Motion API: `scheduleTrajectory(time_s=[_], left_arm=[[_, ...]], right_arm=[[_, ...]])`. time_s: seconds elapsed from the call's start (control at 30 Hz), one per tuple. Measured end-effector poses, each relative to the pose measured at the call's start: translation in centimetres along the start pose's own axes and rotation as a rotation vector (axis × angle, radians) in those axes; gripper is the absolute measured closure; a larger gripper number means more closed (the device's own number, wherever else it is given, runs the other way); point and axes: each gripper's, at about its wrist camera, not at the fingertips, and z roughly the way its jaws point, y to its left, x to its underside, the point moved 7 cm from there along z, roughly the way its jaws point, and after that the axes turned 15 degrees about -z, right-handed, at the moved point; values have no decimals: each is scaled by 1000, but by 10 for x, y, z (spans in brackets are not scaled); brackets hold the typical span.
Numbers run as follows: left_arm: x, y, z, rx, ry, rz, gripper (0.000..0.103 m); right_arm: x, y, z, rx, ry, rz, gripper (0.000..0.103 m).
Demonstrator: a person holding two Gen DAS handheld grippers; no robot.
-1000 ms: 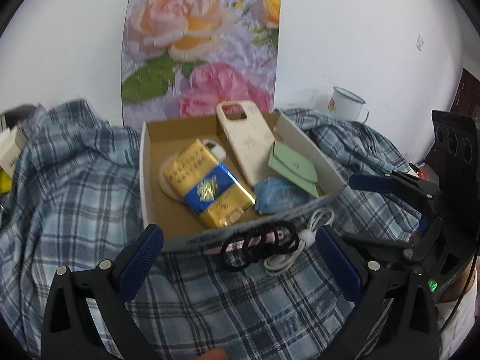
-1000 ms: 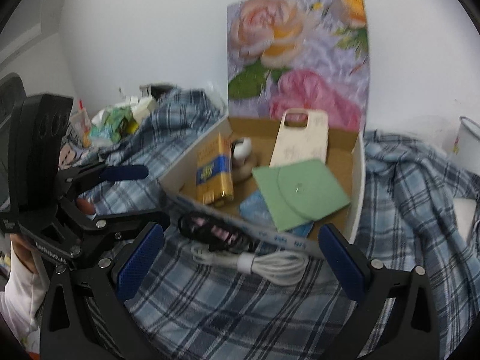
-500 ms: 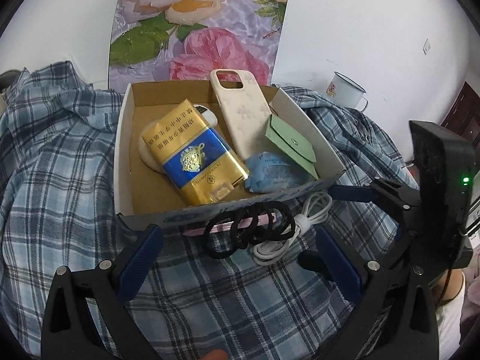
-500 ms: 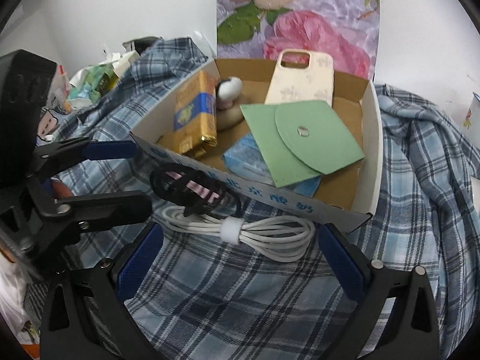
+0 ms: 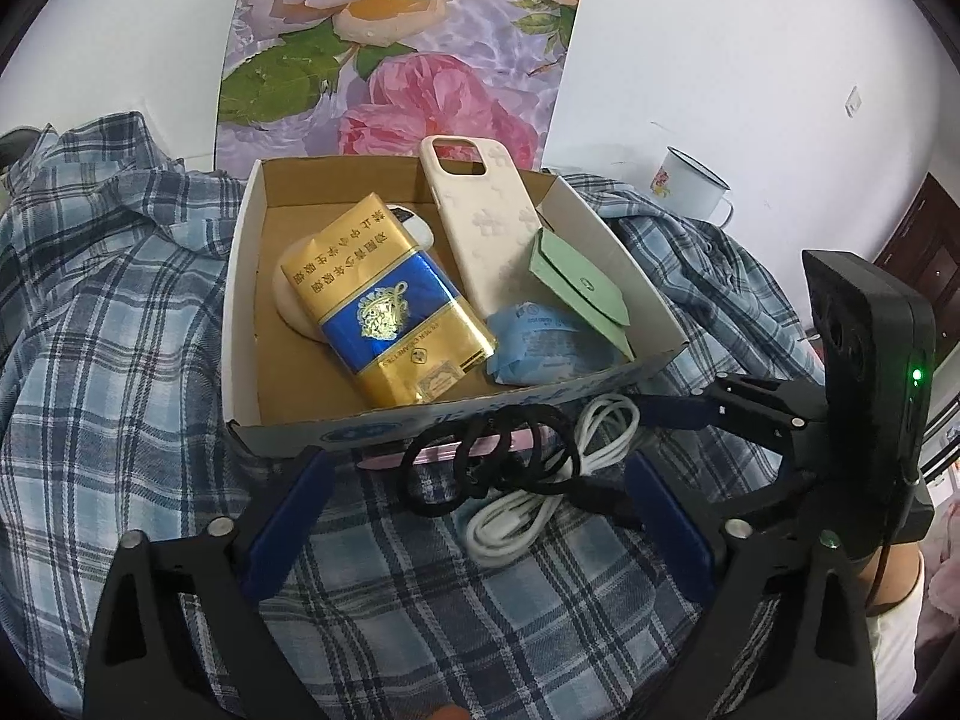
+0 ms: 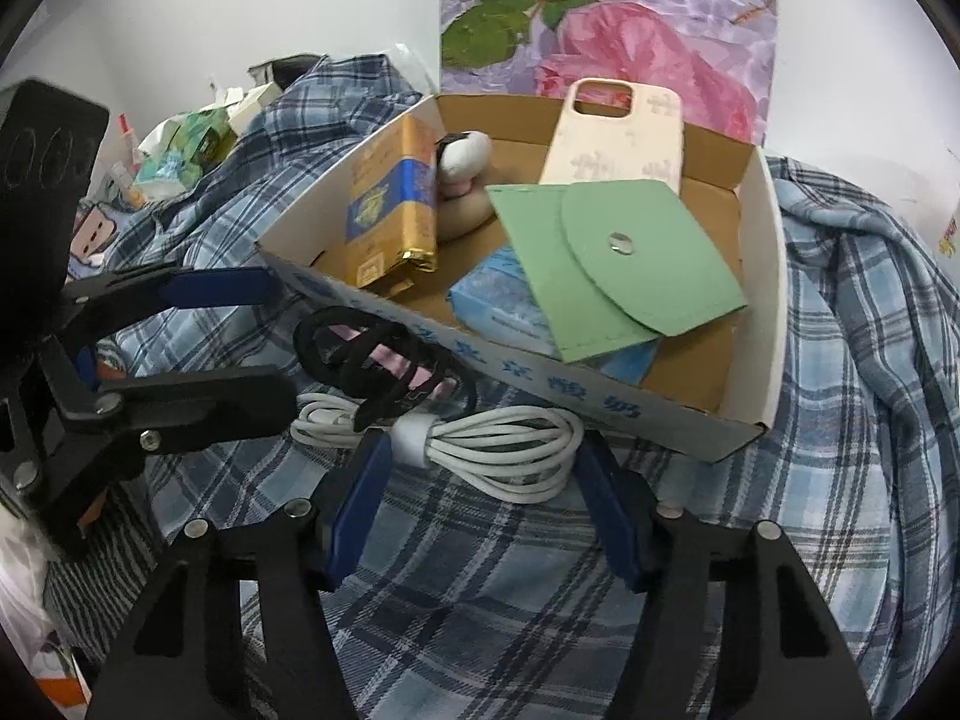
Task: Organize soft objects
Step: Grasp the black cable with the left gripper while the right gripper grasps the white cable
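A cardboard box [image 5: 420,426] [image 6: 600,402] sits on a blue plaid shirt [image 5: 108,360] [image 6: 840,420]. It holds a gold-and-blue pack [image 5: 384,306], a cream phone case [image 5: 480,228], a green pouch [image 6: 618,264] and a blue tissue pack [image 5: 546,348]. In front of the box lie black hair ties [image 5: 480,462] [image 6: 372,354] and a coiled white cable [image 5: 540,492] [image 6: 480,444]. My left gripper [image 5: 474,510] is open around the hair ties and cable. My right gripper [image 6: 486,492] is open, its fingers on either side of the cable coil.
A floral poster [image 5: 396,48] leans on the white wall behind the box. A white enamel mug [image 5: 690,186] stands at the back right. Packets and clutter [image 6: 180,144] lie at the left in the right wrist view.
Both grippers have moved forward and down toward the hair ties and cable. The right gripper's jaws have narrowed around the cable coil.
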Motion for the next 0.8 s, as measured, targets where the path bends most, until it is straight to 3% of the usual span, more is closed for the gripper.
scheduleTrajectory(time_s=[0.4,0.47,0.53,0.57,0.63,0.73,0.8], left_arm=[[4,-9,20,77,59,-76,6],[3,-9,23,39,38,-64,16],[3,-9,26,9,24,-39,37],[3,-8,27,7,26,-39,42],[4,-4,30,12,39,-49,64],[4,-4,29,41,40,-53,88],[4,-6,26,51,36,-44,90]], right_arm=[[-5,26,2,-50,0,-99,42],[-5,26,3,-54,0,-97,42],[-5,25,3,-55,0,-96,42],[-5,25,3,-54,0,-97,42],[-5,25,3,-54,0,-97,42],[-4,25,3,-53,-2,-96,42],[-4,25,3,-53,-3,-96,42]])
